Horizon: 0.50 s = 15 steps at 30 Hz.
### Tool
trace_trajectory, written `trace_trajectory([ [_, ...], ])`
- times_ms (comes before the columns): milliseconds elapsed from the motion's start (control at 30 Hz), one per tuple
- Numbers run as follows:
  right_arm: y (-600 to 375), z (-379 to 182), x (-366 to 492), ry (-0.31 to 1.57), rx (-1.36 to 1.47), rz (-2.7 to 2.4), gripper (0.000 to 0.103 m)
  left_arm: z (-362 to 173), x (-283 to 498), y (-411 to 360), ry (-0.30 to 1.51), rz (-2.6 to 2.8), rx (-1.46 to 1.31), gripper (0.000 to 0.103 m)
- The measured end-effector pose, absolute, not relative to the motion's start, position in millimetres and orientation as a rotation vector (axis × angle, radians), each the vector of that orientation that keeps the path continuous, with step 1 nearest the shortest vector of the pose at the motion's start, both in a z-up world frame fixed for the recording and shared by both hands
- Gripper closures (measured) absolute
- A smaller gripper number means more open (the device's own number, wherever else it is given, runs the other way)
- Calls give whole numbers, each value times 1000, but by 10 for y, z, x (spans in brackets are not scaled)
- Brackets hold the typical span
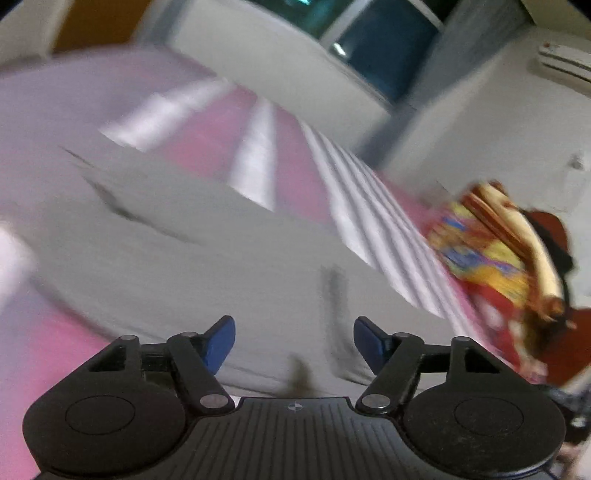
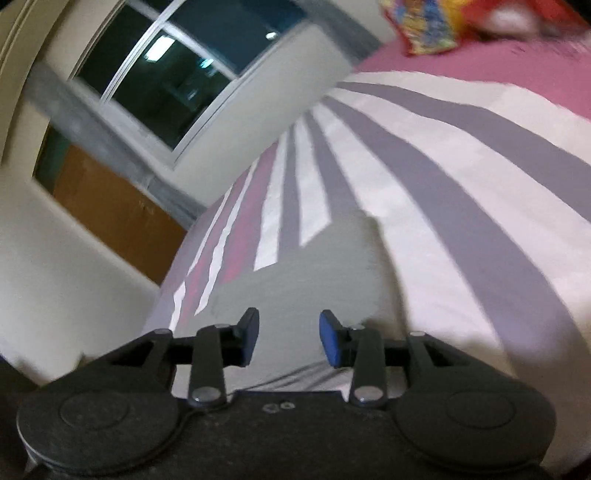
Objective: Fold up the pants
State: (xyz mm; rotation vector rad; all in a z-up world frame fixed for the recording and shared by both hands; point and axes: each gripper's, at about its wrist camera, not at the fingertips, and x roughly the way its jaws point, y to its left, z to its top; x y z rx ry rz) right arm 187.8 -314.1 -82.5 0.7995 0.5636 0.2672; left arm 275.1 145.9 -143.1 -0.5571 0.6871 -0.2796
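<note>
Grey pants (image 1: 207, 254) lie spread flat on a bed with a pink, white and grey striped sheet (image 1: 258, 162). My left gripper (image 1: 294, 341) is open just above the near part of the pants, holding nothing. In the right wrist view the pants (image 2: 314, 273) lie ahead and under my right gripper (image 2: 289, 338), which is open and empty above the cloth near its edge. The left view is blurred by motion.
A colourful yellow, red and blue bundle of cloth (image 1: 495, 254) sits on the bed to the right; it also shows in the right wrist view (image 2: 428, 26) at the top. A window (image 2: 177, 74), a white wall and a brown door (image 2: 110, 206) lie beyond the bed.
</note>
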Motion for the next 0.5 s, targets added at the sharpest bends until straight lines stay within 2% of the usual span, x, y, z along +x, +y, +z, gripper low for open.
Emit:
trace_trajectory([
  [133, -3256, -1034, 1875, 595, 986, 296, 66, -1633, 3056, 1060, 824, -345, -581, 33],
  [367, -3290, -1362, 1938, 631, 1150, 311, 65, -1782, 3223, 913, 874, -374, -653, 34],
  [400, -3305, -1402, 1951, 633, 1177, 314, 65, -1791, 3229, 926, 876, -377, -662, 37],
  [467, -3296, -1484, 1975, 634, 1224, 311, 65, -1826, 3263, 938, 890, -393, -680, 61],
  [500, -3302, -1516, 1989, 643, 1246, 306, 65, -1870, 3280, 939, 906, -399, -702, 66],
])
